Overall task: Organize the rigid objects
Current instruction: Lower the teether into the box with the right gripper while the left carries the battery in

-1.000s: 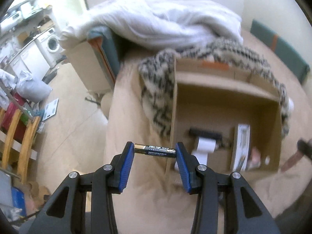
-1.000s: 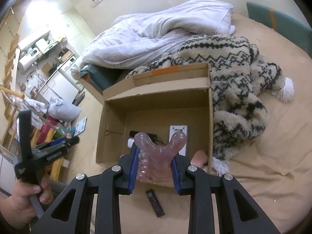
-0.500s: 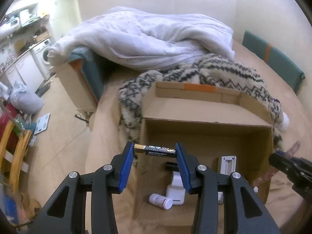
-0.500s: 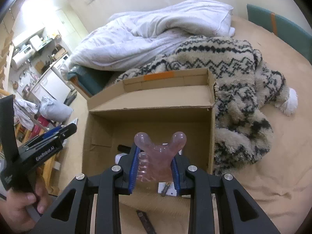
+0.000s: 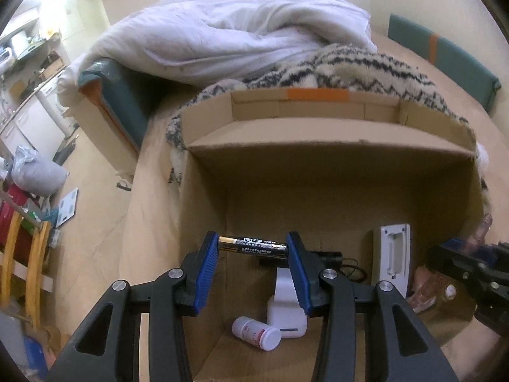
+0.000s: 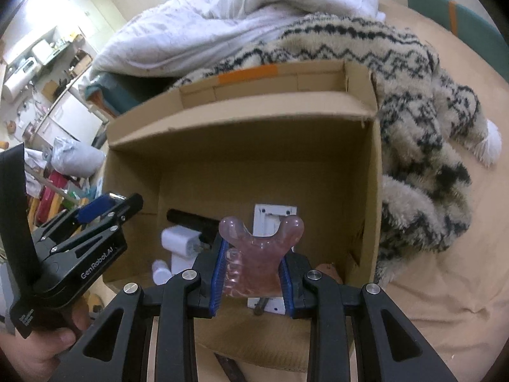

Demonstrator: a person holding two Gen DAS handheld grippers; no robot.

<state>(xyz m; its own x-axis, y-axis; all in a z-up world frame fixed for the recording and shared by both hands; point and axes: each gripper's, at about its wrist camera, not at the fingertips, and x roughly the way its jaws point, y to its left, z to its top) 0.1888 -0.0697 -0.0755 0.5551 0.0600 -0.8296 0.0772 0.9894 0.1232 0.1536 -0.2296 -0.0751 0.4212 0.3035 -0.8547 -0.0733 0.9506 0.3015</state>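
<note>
Bed, cardboard box with pill bottle

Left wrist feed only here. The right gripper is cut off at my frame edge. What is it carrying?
Observer: A pink translucent forked piece, clamped between the jaws of the right gripper and held over the near part of the cardboard box.
Operator: Anything outside the box on the near side?
Observer: Yes. A dark flat object lies on the bed sheet just in front of the box's near wall. The gripper partly hides it, so I cannot tell what it is.
</note>
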